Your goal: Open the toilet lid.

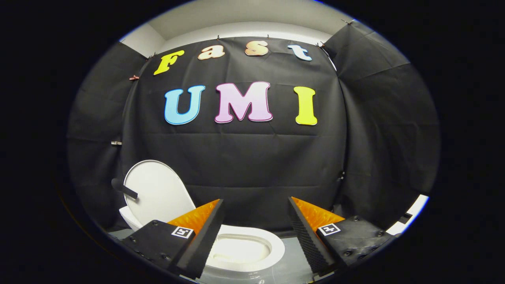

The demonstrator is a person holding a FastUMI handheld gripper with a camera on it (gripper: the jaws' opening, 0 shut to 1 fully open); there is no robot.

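Raised lid (pixel 156 189) behind toilet bowl (pixel 252 248)

A toilet (pixel 252 248) stands against the black cloth wall (pixel 252 165) with its lid (pixel 158 193) raised upright, a dark handle (pixel 124 188) jutting from it, while the gripper (pixel 256 209) hangs above the bowl, fingers spread wide, holding nothing.

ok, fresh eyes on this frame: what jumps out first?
The white toilet low down, just ahead of the fingers, its bowl showing between and beyond them. Its lid already stands raised, tilted back toward the black cloth wall, with a dark handle sticking out of its side. The gripper is open, fingers spread wide and holding nothing.
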